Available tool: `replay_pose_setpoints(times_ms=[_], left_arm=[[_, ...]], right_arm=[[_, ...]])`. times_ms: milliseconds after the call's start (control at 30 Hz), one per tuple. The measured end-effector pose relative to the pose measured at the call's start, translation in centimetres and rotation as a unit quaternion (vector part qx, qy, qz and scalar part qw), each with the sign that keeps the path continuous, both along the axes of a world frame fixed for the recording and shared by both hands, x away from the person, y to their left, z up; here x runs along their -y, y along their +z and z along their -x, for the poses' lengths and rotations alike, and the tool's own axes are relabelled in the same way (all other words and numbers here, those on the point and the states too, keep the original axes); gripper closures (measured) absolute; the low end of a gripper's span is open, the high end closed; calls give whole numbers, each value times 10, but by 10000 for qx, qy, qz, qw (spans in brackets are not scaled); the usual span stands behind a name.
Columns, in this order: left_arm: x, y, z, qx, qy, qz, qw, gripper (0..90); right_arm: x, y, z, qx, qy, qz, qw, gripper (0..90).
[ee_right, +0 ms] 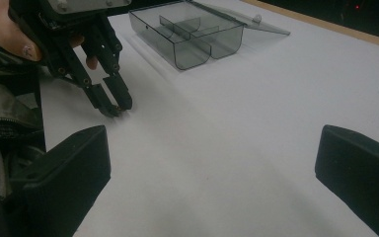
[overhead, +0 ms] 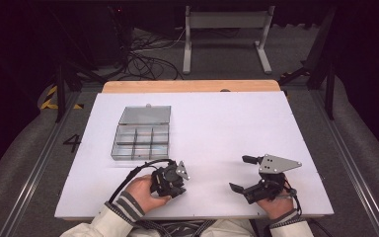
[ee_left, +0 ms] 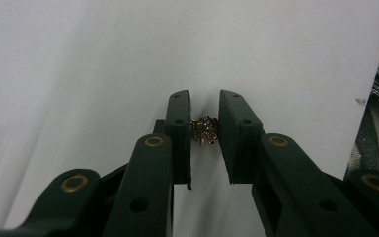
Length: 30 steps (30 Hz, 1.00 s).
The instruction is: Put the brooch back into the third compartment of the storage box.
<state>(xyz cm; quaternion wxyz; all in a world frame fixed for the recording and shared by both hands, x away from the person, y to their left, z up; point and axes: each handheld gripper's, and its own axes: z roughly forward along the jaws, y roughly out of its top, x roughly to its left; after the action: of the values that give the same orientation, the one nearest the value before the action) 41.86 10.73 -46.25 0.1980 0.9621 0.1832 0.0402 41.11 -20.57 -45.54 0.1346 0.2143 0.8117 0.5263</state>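
Near the front edge of the white table, I see my left gripper tipped down onto the surface, its jaws narrowed around a small gold ring with purple stones — the ring sits between the pads, seemingly touched on both sides. My right gripper rests well apart to the right, jaws spread wide and holding nothing. The clear compartment box lies open beyond the left hand — lid flat behind it.
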Motion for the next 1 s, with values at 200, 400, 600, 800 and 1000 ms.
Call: replay_pose_setpoints(times_ms=[200,400,600,800,1000], left_arm=[[0,0,0,9,-7,-19,10000,762],[0,1,1,23,5,-2,10000,761],[-2,7,2,40,-5,120,9999,761],[-4,13,5,117,-18,213,9997,761],[-9,23,6,198,39,290,9994,761]], right_arm=[[0,0,0,2,-5,20,10000,14],[-1,0,0,0,3,31,10000,15],[-1,-1,-1,-14,7,37,10000,15],[-1,-2,-1,-35,13,24,10000,15],[-1,-2,-1,-38,22,31,10000,15]])
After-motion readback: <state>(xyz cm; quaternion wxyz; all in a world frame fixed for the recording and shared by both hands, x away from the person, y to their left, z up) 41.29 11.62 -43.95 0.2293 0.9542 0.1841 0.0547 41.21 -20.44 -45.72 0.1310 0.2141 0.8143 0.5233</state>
